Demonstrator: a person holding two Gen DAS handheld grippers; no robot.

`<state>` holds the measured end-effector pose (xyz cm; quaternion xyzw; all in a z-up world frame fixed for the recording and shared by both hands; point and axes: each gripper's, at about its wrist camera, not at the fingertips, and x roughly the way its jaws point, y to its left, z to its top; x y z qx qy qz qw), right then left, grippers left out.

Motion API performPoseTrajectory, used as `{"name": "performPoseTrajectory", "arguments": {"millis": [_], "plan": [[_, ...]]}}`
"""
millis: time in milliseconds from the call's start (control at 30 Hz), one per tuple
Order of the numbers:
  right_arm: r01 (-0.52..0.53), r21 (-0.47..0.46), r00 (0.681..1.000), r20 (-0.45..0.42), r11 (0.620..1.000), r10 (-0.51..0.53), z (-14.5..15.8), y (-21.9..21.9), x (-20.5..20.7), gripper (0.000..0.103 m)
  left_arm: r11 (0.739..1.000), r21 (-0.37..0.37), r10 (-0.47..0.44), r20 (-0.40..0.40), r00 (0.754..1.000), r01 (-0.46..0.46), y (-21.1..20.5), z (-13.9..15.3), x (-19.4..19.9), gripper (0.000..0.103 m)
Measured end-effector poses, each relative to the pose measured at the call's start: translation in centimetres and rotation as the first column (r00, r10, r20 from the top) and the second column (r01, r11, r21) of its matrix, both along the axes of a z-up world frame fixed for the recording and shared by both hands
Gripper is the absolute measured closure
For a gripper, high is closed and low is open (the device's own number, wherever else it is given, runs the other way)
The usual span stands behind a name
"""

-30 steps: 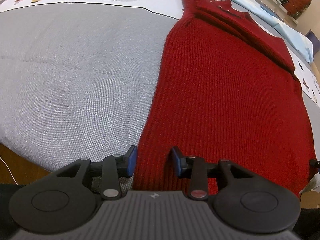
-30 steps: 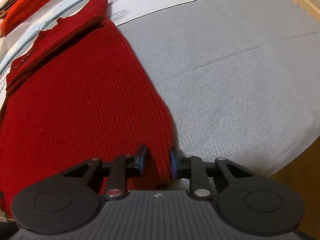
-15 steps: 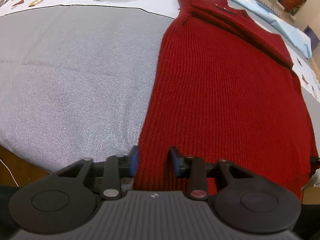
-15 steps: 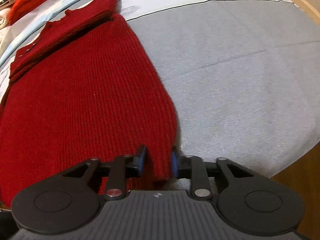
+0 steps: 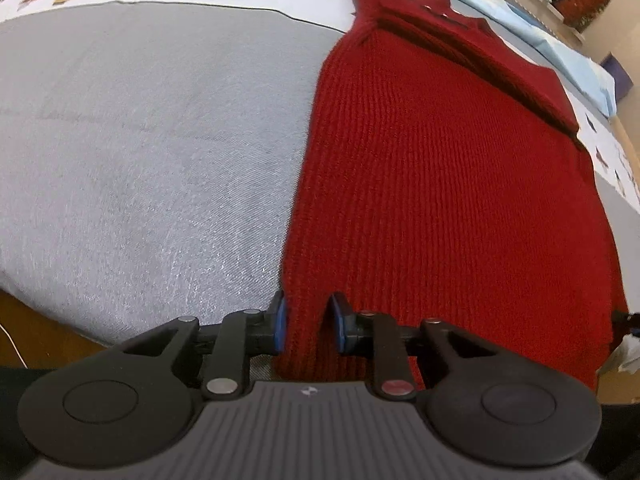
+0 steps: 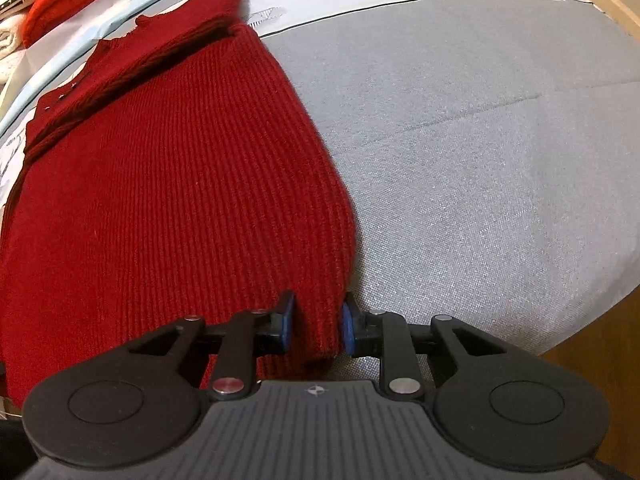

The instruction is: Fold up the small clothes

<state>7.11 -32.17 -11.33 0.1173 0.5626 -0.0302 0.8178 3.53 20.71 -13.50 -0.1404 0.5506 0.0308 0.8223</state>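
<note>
Both tongs — left [image 5: 307,328], right [image 6: 317,326] — pinch sweater [image 5: 440,184] hem

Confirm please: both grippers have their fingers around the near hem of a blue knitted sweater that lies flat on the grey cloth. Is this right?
One thing is wrong: the sweater is dark red, not blue, as both wrist views show. Only the pads on the fingers are blue. The rest holds: the left gripper and the right gripper each have the near hem between their fingers, and the sweater lies flat on the grey cloth.
</note>
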Motion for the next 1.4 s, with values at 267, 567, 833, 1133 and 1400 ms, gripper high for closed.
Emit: {"name": "performPoseTrajectory", "arguments": {"millis": [267, 567, 833, 1133, 1400], "plan": [[0.005, 0.001, 0.999, 0.048, 1.000, -0.005, 0.9, 0.1, -0.5, 0.084, 0.997, 0.073, -0.029, 0.086, 0.996, 0.022, -1.0, 1.7, -0.7, 0.094], [-0.021, 0.151, 0.951, 0.309, 0.988, -0.027, 9.7, -0.6, -2.9, 0.087, 0.993, 0.015, -0.112, 0.297, 0.948, 0.113, -0.4, 10.3, -3.1, 0.097], [-0.089, 0.233, 0.884, 0.467, 0.968, -0.031, 18.0, -1.6, -9.2, 0.088, 0.973, -0.167, -0.067, 0.456, 0.888, 0.160, 4.1, 19.4, -9.9, 0.098], [-0.083, 0.278, 0.869, 0.490, 0.957, -0.067, 20.8, -3.9, -10.5, 0.089, 0.968, -0.221, -0.018, 0.400, 0.916, 0.115, 7.4, 17.9, -3.3, 0.097], [-0.093, 0.101, 0.941, 0.335, 0.991, 0.054, 12.4, -1.7, 5.3, 0.086, 0.977, -0.203, -0.015, 0.268, 0.963, 0.072, 8.3, 11.2, 11.4, 0.090]]}}
